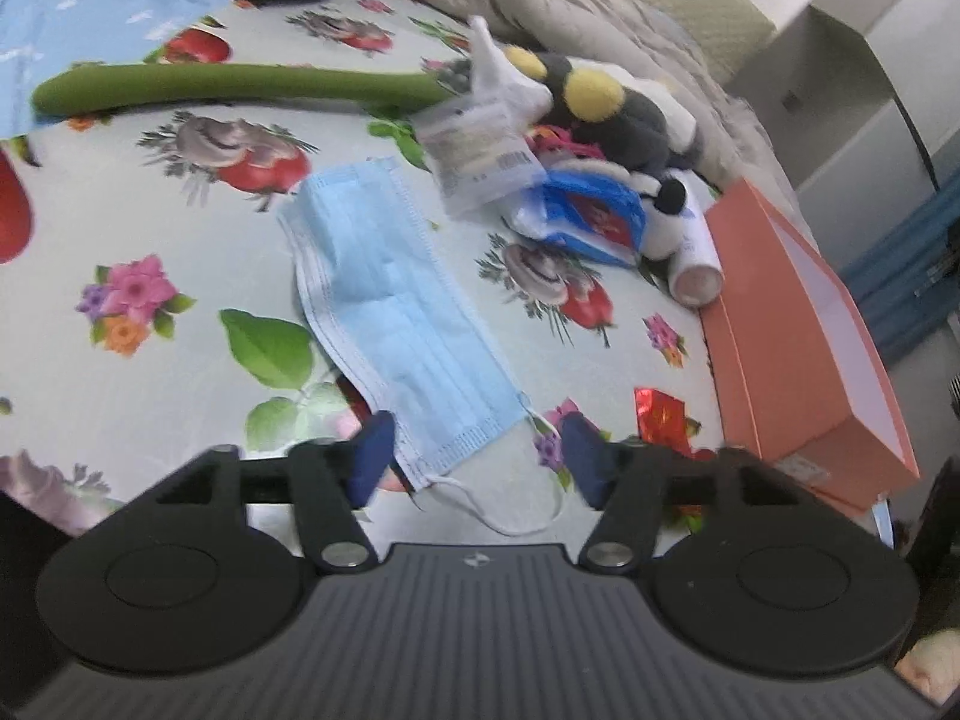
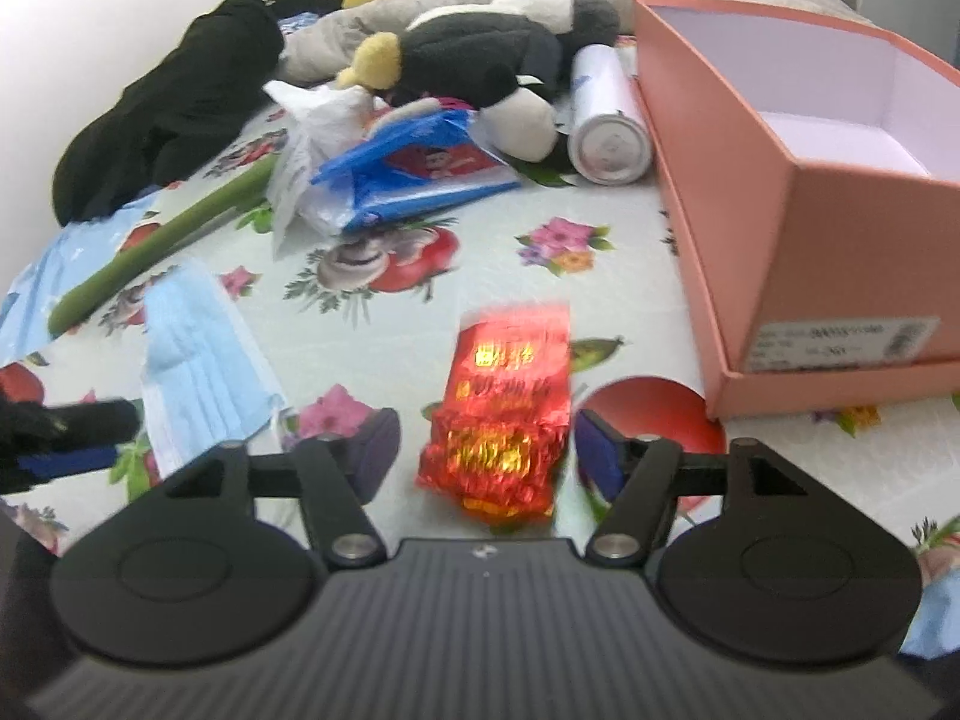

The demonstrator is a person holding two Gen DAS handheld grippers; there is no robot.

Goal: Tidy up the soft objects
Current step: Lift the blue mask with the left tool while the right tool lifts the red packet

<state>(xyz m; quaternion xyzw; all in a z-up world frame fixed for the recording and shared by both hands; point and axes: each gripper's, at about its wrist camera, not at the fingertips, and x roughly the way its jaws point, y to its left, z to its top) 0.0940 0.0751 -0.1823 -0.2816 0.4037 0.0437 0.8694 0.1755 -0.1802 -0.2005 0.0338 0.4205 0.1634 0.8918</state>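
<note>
A light blue face mask (image 1: 396, 312) lies flat on the flowered bedsheet (image 1: 150, 324). Its near corner and ear loop sit between the fingers of my left gripper (image 1: 478, 459), which is open, with neither pad touching the mask. In the right wrist view a crinkled red foil packet (image 2: 504, 414) lies between the fingers of my right gripper (image 2: 489, 456). That gripper is open too, with a small gap on each side of the packet. A black, white and yellow plush toy (image 2: 480, 54) lies at the back, next to an open orange box (image 2: 810, 210).
A long green soft tube (image 1: 228, 84), a clear plastic bag (image 1: 480, 144), a blue packet (image 2: 420, 180) and a white can (image 2: 606, 120) crowd the far side. Black cloth (image 2: 168, 102) lies at the back left. The orange box (image 1: 798, 348) closes off the right.
</note>
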